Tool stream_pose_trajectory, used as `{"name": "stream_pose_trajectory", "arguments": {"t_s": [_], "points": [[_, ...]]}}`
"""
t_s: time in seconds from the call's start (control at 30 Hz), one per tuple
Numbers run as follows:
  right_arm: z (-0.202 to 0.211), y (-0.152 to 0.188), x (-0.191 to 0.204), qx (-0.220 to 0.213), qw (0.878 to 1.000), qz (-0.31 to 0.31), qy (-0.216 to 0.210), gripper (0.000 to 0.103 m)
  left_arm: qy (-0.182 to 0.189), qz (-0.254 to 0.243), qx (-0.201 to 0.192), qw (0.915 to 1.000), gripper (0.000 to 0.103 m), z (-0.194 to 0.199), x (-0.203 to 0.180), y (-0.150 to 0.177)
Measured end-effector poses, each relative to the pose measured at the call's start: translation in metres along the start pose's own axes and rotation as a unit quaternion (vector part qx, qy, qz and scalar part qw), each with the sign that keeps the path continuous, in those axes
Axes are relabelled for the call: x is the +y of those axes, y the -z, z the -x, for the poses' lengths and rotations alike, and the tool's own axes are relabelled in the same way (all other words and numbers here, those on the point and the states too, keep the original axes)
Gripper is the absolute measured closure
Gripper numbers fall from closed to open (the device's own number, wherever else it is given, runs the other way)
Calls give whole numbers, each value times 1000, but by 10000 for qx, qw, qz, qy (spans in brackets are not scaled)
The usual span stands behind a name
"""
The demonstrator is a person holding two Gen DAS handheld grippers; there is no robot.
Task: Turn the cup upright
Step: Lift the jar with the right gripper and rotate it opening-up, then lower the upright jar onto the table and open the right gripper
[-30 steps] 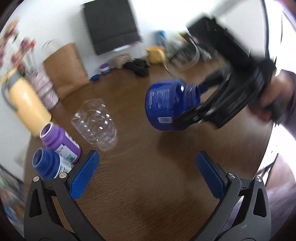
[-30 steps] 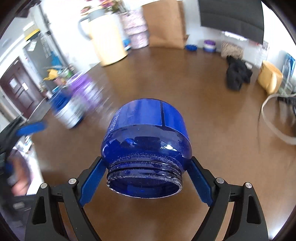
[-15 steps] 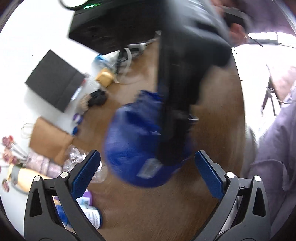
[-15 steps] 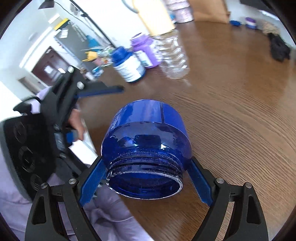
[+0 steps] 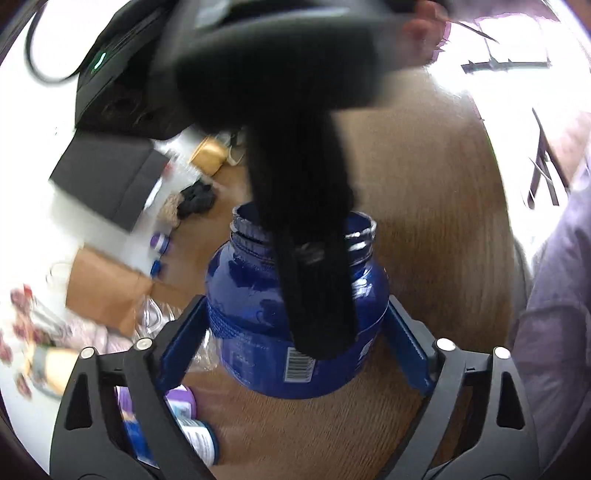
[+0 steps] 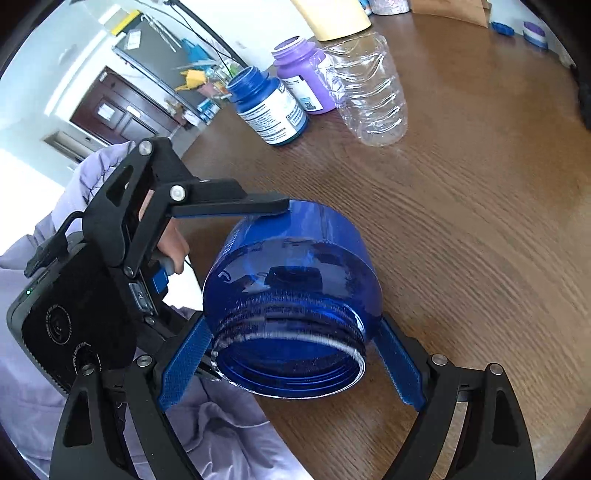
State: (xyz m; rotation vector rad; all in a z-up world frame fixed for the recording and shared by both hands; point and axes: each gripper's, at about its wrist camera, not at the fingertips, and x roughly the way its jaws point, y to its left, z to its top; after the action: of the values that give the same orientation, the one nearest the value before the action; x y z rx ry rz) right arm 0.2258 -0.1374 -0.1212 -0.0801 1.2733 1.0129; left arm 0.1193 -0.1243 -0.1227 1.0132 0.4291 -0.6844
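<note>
The cup is a dark blue translucent jar [image 5: 258, 325] with a threaded open mouth. In the left wrist view it sits between my left gripper's [image 5: 295, 336] blue pads, mouth up and away, and both pads touch its sides. The right gripper's black finger [image 5: 310, 258] crosses in front of it. In the right wrist view the jar [image 6: 291, 295] points its mouth at the camera, gripped near the neck by my right gripper [image 6: 291, 362]. The left gripper's finger [image 6: 229, 206] lies along the jar's far side. The jar is just above the brown wooden table [image 6: 480, 221].
A blue bottle [image 6: 269, 107], a purple bottle [image 6: 303, 74] and a crumpled clear plastic bottle [image 6: 373, 96] stand together at the table's far left. A yellow jug [image 6: 332, 14] and brown paper bag [image 5: 107, 291] sit behind them. A purple-sleeved arm [image 6: 221, 435] is below the jar.
The right gripper has carried the jar over to the left gripper and turned it. The left gripper's pads have come in around the jar's body, where before they were wide apart and empty.
</note>
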Motion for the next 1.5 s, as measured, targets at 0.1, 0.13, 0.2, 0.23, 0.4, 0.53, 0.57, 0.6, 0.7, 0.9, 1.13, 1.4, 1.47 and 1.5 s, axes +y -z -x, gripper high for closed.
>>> {"name": "stream_pose_trajectory", "arguments": {"t_s": [0.1,0.13,0.2,0.23,0.4,0.53,0.57,0.6,0.7,0.9,1.13,1.4,1.47,1.5], "points": [[2,1,-1,-151,9999,-60,-51,12,157,554,-32,9983,14,1,7,2],[3,2,-2,-227,9997,-91,-85,11,207,731,3,9971,14,1,11,3],[8,5,-5,-426,9987,-176,-214,11,333,1201,88,9922,14,-1,20,9],[10,7,-7,-573,9977,-215,-278,11,416,1430,108,9888,14,-3,27,13],[14,16,-9,-1266,9911,-378,-141,11,975,2792,245,9549,15,-11,55,28],[2,13,-1,-1464,9887,-263,187,10,1378,3705,383,9177,15,-21,74,42],[0,11,0,-1504,9880,-279,212,10,1430,3915,390,9082,15,-21,76,46],[-2,8,2,-1573,9868,-267,279,10,1440,4024,383,9033,15,-21,77,49],[-8,4,13,-1766,9824,-3,601,10,1528,4343,351,8870,15,-18,80,63],[-4,10,5,-2016,9768,-193,690,10,1614,4340,364,8856,15,-27,84,52],[16,32,-21,-2344,9675,-731,603,10,1762,4007,324,8985,14,-43,82,27],[33,26,-47,-2656,9508,-1211,1036,11,1305,4317,337,8919,11,-40,102,32],[39,21,-56,-2747,9438,-1352,1247,11,1058,4547,285,8839,11,-37,113,34],[43,19,-61,-2790,9403,-1425,1329,11,946,4635,268,8806,11,-36,118,34]]}}
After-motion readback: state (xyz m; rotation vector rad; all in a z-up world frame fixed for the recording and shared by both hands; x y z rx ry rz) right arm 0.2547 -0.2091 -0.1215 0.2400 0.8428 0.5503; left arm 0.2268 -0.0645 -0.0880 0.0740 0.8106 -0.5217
